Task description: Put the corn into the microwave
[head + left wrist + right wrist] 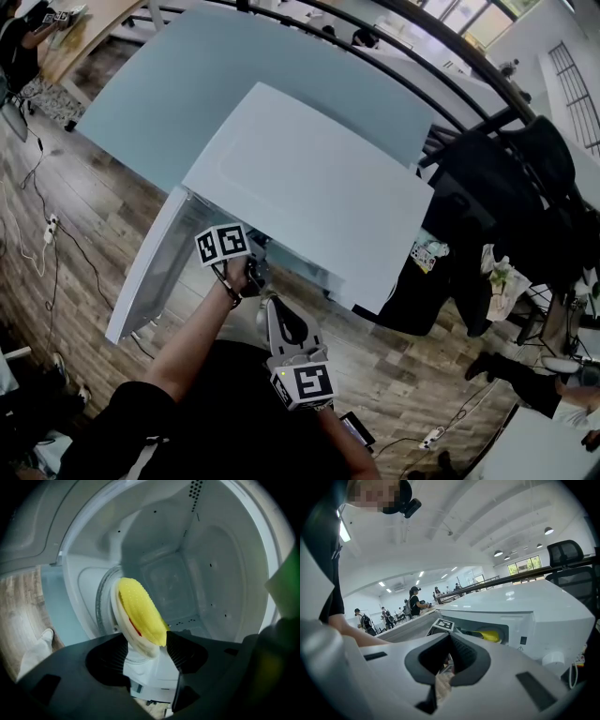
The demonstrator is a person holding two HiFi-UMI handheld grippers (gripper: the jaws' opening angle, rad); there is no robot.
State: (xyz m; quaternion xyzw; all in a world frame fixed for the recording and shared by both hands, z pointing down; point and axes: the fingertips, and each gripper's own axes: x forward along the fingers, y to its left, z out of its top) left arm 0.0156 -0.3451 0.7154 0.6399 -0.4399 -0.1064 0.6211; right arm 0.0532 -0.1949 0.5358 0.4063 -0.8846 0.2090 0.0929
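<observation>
The white microwave (309, 187) stands with its door (141, 272) swung open to the left. My left gripper (251, 264) reaches into the cavity (197, 569). In the left gripper view the yellow corn (138, 609), with its pale husk, stands tilted between the jaws of the left gripper (143, 638), which are open wide on either side of it. My right gripper (272, 305) stays lower, in front of the microwave, its jaws closed together with nothing in them (450, 635). In the right gripper view the corn (490, 634) shows inside the microwave (534, 616) opening.
The microwave sits on a pale blue-grey table (187, 84). A black office chair (525, 159) stands at the right. Cables and a power strip (52, 225) lie on the wooden floor at the left. Several people (415, 604) stand far off.
</observation>
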